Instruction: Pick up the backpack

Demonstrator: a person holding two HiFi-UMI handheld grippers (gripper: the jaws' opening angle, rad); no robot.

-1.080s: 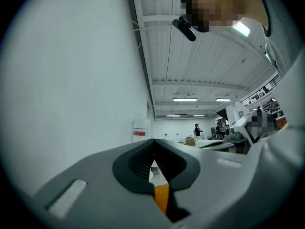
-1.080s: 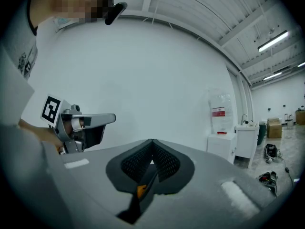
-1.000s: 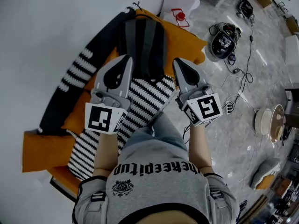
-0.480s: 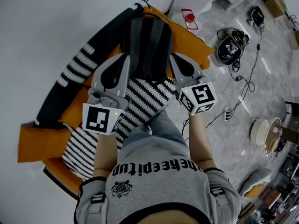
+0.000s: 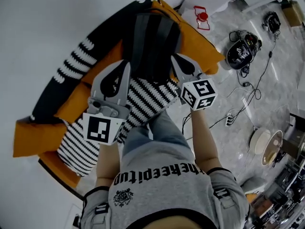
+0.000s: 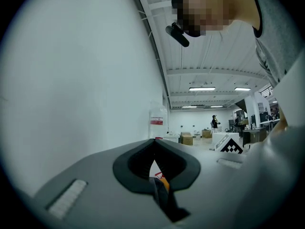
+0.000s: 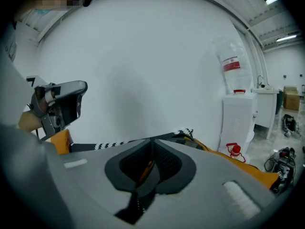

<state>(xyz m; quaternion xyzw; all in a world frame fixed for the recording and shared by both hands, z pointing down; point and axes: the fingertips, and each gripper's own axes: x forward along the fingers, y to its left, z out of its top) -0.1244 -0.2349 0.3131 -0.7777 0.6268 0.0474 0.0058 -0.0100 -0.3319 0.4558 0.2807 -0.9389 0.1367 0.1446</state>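
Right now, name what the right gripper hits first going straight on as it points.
Likely the dark backpack with grey straps, though depth is unclear. The right gripper has opening jaws with nothing between them.

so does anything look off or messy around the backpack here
Nothing wrong with the backpack: it rests on the orange seat next to the striped blanket. The only mess is on the floor to the right, where a dark helmet-like device sits among loose, tangled cables.
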